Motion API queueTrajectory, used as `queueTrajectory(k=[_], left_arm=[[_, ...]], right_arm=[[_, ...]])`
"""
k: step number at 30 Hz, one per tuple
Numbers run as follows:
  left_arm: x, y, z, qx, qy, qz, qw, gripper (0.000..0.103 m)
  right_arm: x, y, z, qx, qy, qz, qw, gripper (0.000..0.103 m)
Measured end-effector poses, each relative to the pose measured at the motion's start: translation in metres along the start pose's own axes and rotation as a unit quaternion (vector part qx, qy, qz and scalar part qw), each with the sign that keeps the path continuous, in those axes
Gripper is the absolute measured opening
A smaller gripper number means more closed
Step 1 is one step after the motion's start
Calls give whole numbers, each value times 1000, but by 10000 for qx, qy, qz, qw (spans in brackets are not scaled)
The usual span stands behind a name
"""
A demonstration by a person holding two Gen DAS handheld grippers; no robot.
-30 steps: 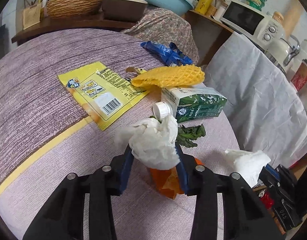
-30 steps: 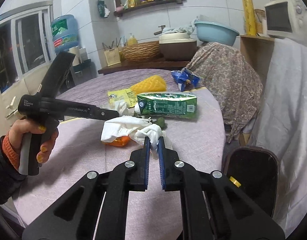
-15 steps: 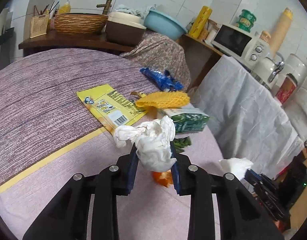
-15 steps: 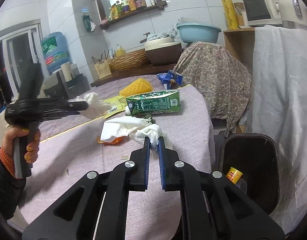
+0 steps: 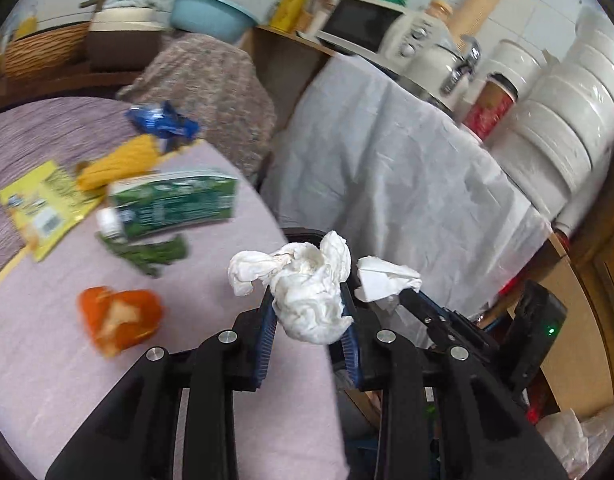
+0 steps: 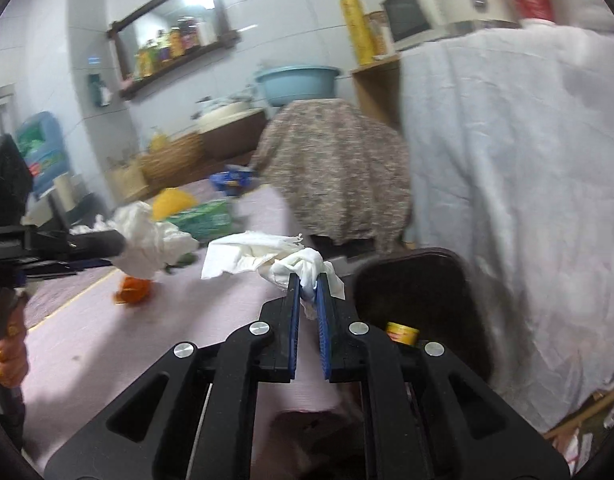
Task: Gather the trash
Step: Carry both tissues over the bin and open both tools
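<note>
Two tissue wads, one in each gripper, and both have swung over toward the bin since a second ago. My left gripper (image 5: 309, 320) is clamped on a crumpled white tissue (image 5: 307, 288) sitting dead centre in its view; the blue pads squeezed in a bit further than before and now just hold. A second back that wad hung over the orange peel (image 5: 119, 316) with the green carton (image 5: 173, 208) right behind it. Now the peel has slid to the lower left of the frame and the carton, yellow foam net (image 5: 119, 162), yellow wrapper (image 5: 39, 200) and blue wrapper (image 5: 163, 122) are all bunched up in the upper left, pretty blurred. The round table (image 5: 67, 380) edge cuts under my fingers now, so the wad sits about at the rim.

Right gripper (image 6: 309, 292) is nearly closed, pinching the corner of a flatter white tissue (image 6: 259, 258) that trails off to the left in that view, same grip as before. In the left wrist view it pokes in just right of my wad (image 5: 387, 278). The dark trash bin (image 6: 419, 292) was barely peeking in at lower right a second ago; now it fills the middle right, with a yellow can (image 6: 403, 332) showing inside, close beside the fingertips.

The person's hand (image 6: 9, 356) on the left handle is at the far left edge
</note>
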State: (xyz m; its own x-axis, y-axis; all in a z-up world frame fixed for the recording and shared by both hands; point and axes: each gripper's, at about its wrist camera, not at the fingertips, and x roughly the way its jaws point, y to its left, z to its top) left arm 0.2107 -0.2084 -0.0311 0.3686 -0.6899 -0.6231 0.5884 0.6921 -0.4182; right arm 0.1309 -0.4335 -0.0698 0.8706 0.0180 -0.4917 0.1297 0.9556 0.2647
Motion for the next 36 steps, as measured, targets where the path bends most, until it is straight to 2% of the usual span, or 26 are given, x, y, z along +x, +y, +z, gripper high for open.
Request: queueTrajectory(k=[2,7,13,17,20,24,27,28,29,30,32,34,36], left_arm=[[25,-15,7,87,174,-64,9998,30],[79,-44,14,375,570,105,9976,30],[139,-68,8,558,1157,178,9916,30],[173,-71,2,423,1513,233,9873,30],[193,-73,0,448,1648,370,9846,30],[212,-75,-3,405,1754,370,9830,33],[218,-78,-5,493,1697,460,9832,42],[219,-79,-5,503,1671,460,9836,48],[219,-79,-5,500,1653,452,9839,56],[217,-79,-5,495,1626,426,9845,59],[216,-80,-4,488,1568,424,9855,70],[212,-81,-2,458,1507,426,9866,74],[204,-82,0,432,1450,344,9879,78]], right_arm=[[3,-21,-4,152,51,-207,9997,9],[22,-71,-22,670,372,-534,9956,9],[48,-101,-46,1014,754,-788,9888,9],[63,-115,-56,1085,918,-929,9855,9],[77,-124,-64,1182,1071,-1021,9819,9],[86,-130,-78,1191,1189,-1107,9795,10],[91,-134,-84,1220,1212,-1143,9784,11],[93,-135,-85,1232,1241,-1161,9777,14],[93,-134,-87,1245,1255,-1173,9772,20],[93,-135,-88,1270,1249,-1182,9769,25],[92,-136,-88,1275,1205,-1254,9765,49],[87,-134,-87,1263,1092,-1317,9771,61],[82,-132,-84,1197,1032,-1330,9784,65]])
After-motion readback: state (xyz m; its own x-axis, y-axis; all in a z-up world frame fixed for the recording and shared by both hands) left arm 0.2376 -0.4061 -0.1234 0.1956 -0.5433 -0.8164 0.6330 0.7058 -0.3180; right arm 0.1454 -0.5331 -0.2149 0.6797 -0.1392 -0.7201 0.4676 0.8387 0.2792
